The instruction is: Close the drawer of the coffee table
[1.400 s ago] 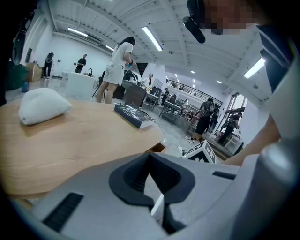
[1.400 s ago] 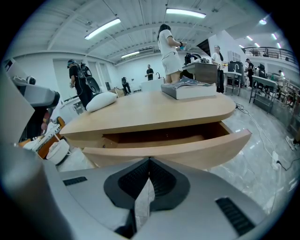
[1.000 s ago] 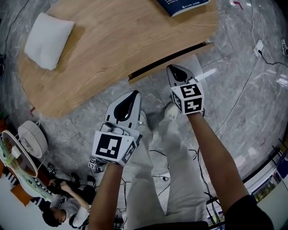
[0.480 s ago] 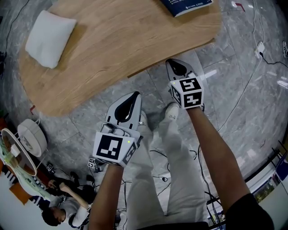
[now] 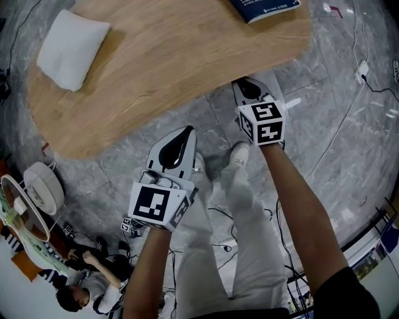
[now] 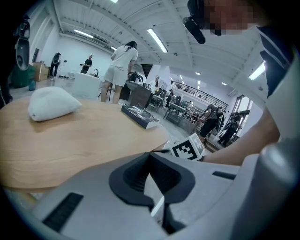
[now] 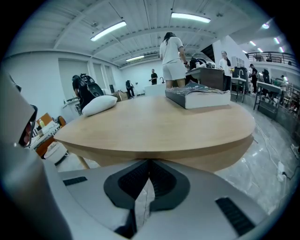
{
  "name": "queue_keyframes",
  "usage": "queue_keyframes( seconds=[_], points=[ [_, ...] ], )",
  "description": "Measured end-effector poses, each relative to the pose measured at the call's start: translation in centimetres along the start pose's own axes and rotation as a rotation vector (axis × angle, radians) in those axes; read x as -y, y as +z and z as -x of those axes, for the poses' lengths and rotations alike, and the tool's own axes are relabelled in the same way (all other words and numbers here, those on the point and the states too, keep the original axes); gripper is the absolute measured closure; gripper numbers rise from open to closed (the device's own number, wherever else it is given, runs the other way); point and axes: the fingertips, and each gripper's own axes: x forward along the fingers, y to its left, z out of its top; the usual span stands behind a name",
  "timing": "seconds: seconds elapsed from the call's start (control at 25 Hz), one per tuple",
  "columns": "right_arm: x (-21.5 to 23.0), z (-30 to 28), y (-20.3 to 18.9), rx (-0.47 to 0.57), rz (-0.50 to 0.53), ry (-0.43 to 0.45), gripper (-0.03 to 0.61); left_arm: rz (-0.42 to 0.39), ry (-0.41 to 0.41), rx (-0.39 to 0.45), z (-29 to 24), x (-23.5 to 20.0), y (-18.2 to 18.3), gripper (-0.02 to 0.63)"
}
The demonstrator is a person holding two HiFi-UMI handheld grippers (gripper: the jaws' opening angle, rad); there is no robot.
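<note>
Both left gripper [image 5: 185,131] and right gripper [image 5: 242,83] fingers clenched empty near coffee table [image 5: 168,56].

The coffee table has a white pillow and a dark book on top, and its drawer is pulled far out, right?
The pillow and book are on the coffee table, but the drawer is not pulled out: in the head view nothing juts past the table's edge by the right hand-held gripper.
</note>
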Motion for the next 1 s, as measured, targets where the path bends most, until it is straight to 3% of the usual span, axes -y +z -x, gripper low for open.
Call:
queue_keyframes(
  seconds=[0.52, 1.0],
  points=[
    [-0.3, 0.2, -0.1, -0.020, -0.015, -0.002, 0.565, -0.009, -0.009, -0.003, 0.2, 0.1, 0.1, 0.612],
    [-2.2, 3.4, 1.7, -0.006, -0.011, 0.027, 0.565, -0.037, -0.016, 0.029, 1.4, 0.9, 3.5, 0.612]
  ],
)
